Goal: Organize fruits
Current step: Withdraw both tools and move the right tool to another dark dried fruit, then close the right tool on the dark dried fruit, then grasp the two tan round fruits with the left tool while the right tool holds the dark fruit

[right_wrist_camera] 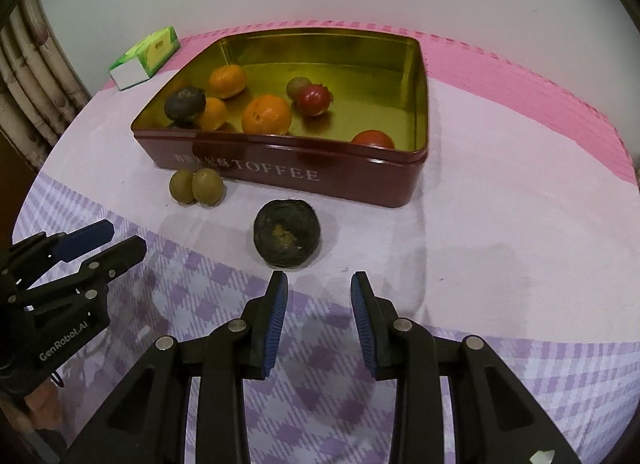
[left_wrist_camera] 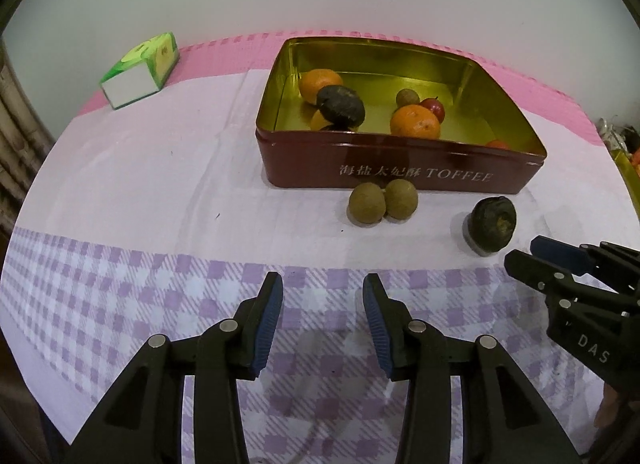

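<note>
A dark red TOFFEE tin [left_wrist_camera: 400, 174] [right_wrist_camera: 280, 168] with a gold inside holds oranges [left_wrist_camera: 415, 122] [right_wrist_camera: 267, 115], a dark fruit [left_wrist_camera: 341, 106] [right_wrist_camera: 185, 103], red fruits [right_wrist_camera: 314, 99] and a small brown fruit. Two brown-green round fruits [left_wrist_camera: 382, 202] [right_wrist_camera: 196, 186] lie on the cloth against the tin's front wall. A dark fruit [left_wrist_camera: 493, 224] [right_wrist_camera: 287, 239] lies on the cloth just ahead of my right gripper [right_wrist_camera: 319, 288], which is open and empty. My left gripper [left_wrist_camera: 323, 290] is open and empty, short of the two round fruits.
A green tissue box [left_wrist_camera: 140, 70] [right_wrist_camera: 146, 57] lies at the back left. A white and purple checked cloth [left_wrist_camera: 160, 192] covers a pink table [left_wrist_camera: 560, 100]. Some items show at the far right edge [left_wrist_camera: 628, 152]. A curtain hangs at the left [right_wrist_camera: 32, 76].
</note>
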The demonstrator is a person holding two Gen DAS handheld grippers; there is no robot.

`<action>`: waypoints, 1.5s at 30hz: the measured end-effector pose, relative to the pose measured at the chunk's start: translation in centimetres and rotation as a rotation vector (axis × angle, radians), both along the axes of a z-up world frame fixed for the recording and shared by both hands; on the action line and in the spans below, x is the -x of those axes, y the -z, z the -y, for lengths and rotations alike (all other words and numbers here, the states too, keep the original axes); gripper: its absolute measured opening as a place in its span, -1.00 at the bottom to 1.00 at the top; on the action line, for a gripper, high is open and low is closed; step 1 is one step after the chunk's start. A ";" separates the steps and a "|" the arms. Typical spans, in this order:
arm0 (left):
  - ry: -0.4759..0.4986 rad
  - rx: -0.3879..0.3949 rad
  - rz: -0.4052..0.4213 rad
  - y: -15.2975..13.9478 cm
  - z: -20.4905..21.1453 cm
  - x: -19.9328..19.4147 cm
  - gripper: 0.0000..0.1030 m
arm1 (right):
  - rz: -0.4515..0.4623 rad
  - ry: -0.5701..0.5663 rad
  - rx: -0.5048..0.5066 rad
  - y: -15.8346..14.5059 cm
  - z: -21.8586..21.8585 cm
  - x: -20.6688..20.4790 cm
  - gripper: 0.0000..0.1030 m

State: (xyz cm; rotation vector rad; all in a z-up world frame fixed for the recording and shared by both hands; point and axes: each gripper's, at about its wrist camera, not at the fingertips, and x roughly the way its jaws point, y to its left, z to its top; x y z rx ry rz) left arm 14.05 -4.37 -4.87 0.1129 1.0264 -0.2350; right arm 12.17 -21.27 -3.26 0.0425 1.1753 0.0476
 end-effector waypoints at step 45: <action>0.008 0.010 -0.024 1.1 0.3 -2.4 -0.16 | 0.035 -0.028 0.082 1.1 -1.9 -2.1 -0.31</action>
